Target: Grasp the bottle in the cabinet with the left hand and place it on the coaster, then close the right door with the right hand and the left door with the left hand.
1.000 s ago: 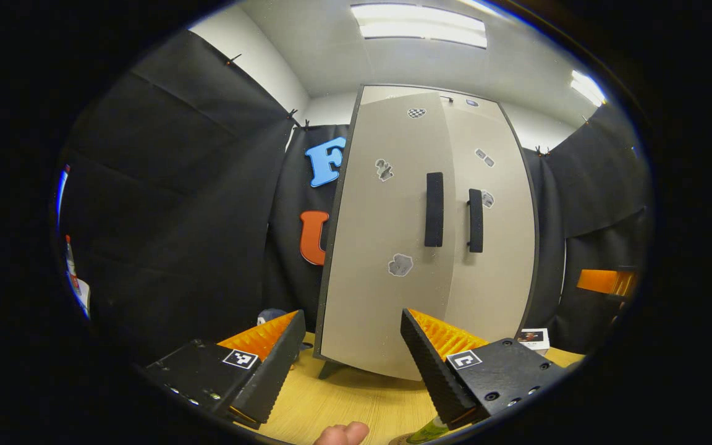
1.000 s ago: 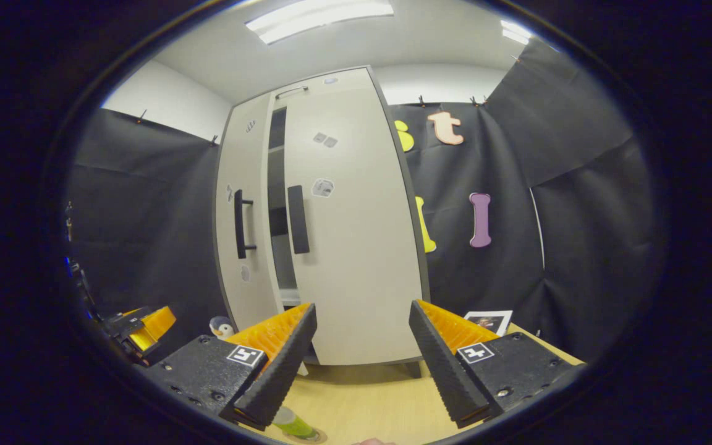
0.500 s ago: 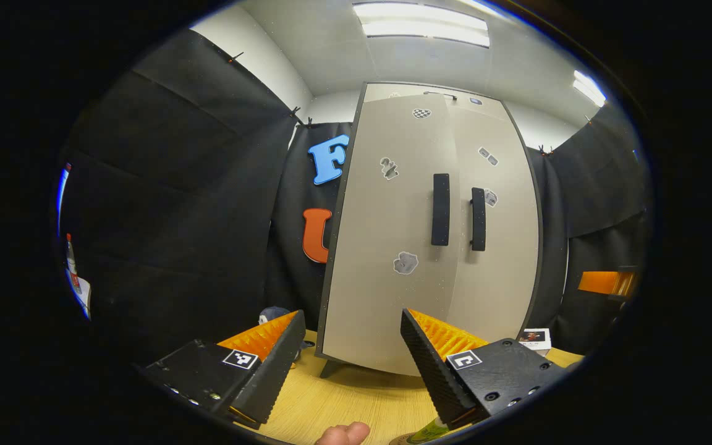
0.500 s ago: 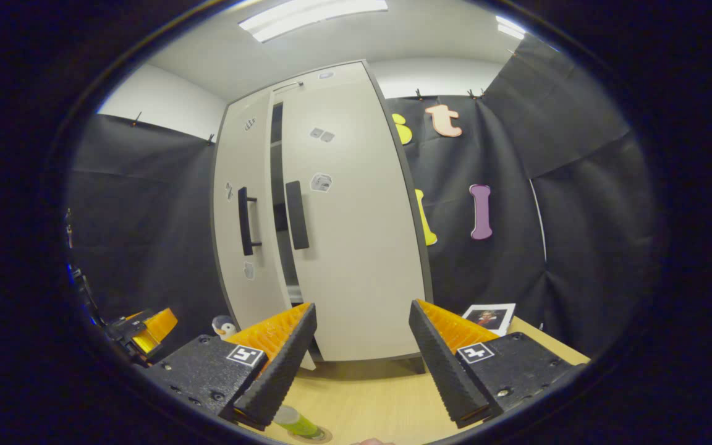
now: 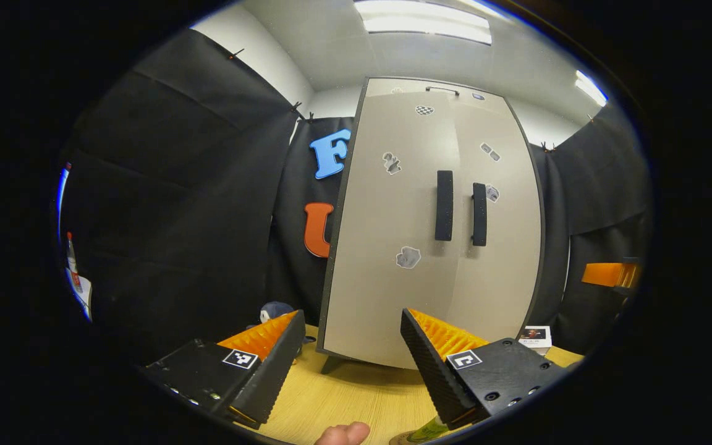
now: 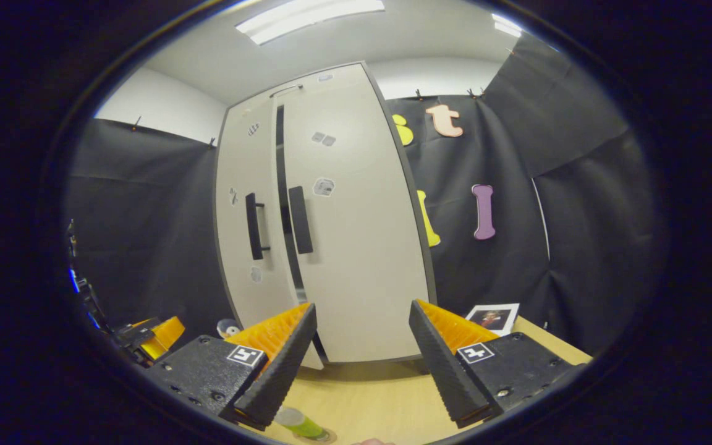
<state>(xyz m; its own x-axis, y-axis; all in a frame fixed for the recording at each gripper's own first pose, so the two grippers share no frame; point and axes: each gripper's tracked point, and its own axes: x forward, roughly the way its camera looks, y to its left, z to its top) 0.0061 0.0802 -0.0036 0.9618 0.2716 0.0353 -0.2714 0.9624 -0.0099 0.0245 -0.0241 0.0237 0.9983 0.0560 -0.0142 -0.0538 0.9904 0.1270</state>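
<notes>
Now I hold both grippers' fingers apart, since the tall beige cabinet's left door [image 6: 246,210] stands slightly ajar.

Cabinet [image 6: 331,235] on table [image 6: 368,395]; bottle [image 6: 297,423] before it.

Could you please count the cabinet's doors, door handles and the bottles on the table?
Cabinet doors: 2, the left door and the right door
Door handles: 2, the left handle and the right handle
Bottles: 1, the green bottle
Total: 5
</notes>
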